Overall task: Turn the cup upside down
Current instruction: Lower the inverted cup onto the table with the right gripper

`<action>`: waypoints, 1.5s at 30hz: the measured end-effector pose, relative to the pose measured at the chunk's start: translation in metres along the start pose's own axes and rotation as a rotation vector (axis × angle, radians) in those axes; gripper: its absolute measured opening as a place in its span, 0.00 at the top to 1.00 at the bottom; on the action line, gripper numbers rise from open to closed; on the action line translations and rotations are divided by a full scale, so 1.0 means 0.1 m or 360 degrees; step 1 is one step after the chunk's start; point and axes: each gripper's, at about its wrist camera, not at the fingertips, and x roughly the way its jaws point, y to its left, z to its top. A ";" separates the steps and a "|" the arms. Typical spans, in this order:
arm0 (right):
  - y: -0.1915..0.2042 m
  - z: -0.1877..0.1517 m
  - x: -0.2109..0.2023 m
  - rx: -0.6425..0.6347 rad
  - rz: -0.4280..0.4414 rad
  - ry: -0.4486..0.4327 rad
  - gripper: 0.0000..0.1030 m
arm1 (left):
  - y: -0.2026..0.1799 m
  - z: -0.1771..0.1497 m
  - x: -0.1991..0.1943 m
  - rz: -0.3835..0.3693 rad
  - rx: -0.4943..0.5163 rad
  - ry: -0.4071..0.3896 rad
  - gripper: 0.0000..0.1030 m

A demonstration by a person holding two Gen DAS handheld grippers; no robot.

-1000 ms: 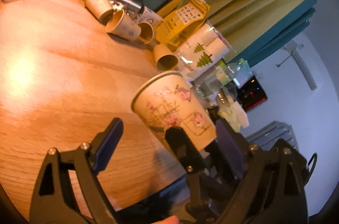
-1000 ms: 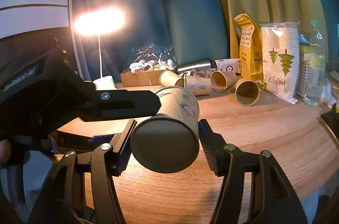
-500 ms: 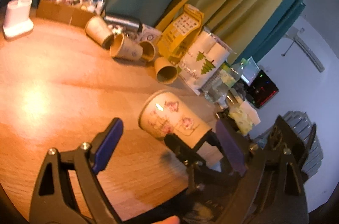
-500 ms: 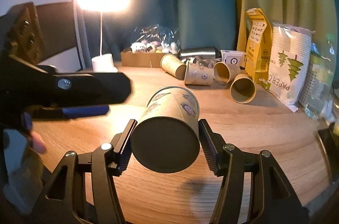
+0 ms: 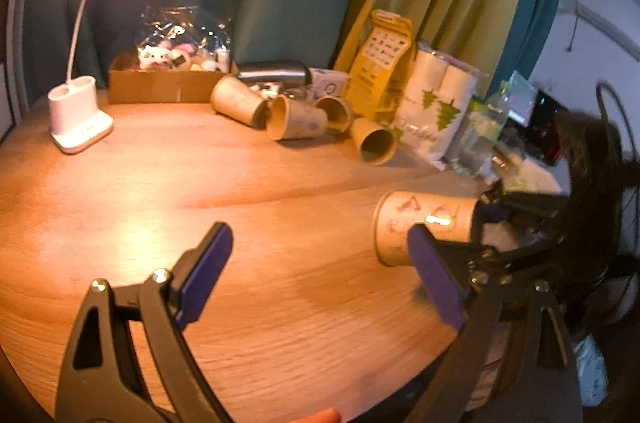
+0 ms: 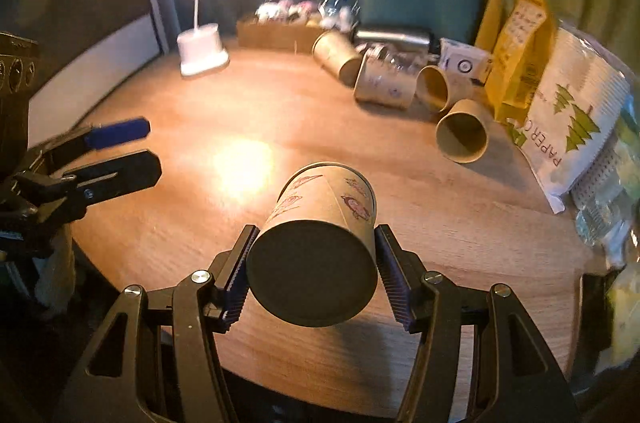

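I take the printed cup (image 6: 320, 247) as my landmark and read everything off it, left to right. Far to its left and behind it stands the white desk lamp (image 6: 202, 51), lit, its glare pooling on the wooden bench (image 6: 248, 103). Also to the cup's left, nearer my side, my left tongs (image 5: 320, 275) stand apart with nothing between the blue pads (image 5: 204, 271); from the other camera I see them side-on at the bench edge.

The cup itself lies roughly on its side in the air above the bench, mouth pointing away from my right camera and its dark base toward it. My right tongs (image 6: 316, 271) are clamped on it near the base, one ribbed pad on each flank (the shadow under it sits on the wood, so I read a gap, though I cannot tell how much).

Behind the cup are a cardboard box (image 6: 276, 33) of wrapped items and a metal flask (image 6: 394, 37) on its side. Behind and to the right lie four loose paper cups (image 6: 460, 137), tipped over in a cluster. Further right a yellow carton (image 6: 520, 43) stands upright, and just beside it leans a sleeve of paper cups (image 6: 576, 127) printed with green trees.
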 end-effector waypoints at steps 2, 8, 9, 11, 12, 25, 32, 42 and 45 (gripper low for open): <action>0.01 0.06 0.08 -0.0033 0.0022 0.0117 0.41 | 0.01 -0.04 0.02 0.0007 0.0023 0.0014 0.12; 0.10 0.22 0.26 -0.0201 -0.0039 0.0336 0.41 | 0.04 -0.14 0.06 0.0013 0.0051 0.0025 0.12; 0.11 0.23 0.27 -0.0221 -0.0048 0.0355 0.41 | 0.05 -0.15 0.07 0.0013 0.0041 0.0030 0.12; 0.13 0.28 0.31 -0.0259 -0.0055 0.0422 0.41 | 0.09 -0.16 0.08 0.0011 0.0026 0.0033 0.12; 0.13 0.31 0.33 -0.0281 -0.0061 0.0451 0.41 | 0.10 -0.17 0.08 0.0013 0.0030 0.0029 0.12; 0.25 0.55 0.80 -0.0562 -0.0143 0.0923 0.41 | 0.09 -0.28 0.13 -0.0026 0.0071 0.0066 0.12; 0.28 0.62 1.05 -0.0636 -0.0180 0.1044 0.41 | 0.03 -0.37 0.22 -0.0082 0.0071 0.0123 0.12; 0.11 0.69 1.16 -0.0521 -0.0153 0.1056 0.40 | -0.03 -0.42 0.27 -0.0131 0.0075 0.0151 0.12; 0.04 0.67 1.18 -0.0492 -0.0136 0.1056 0.39 | -0.04 -0.43 0.28 -0.0132 0.0077 0.0157 0.12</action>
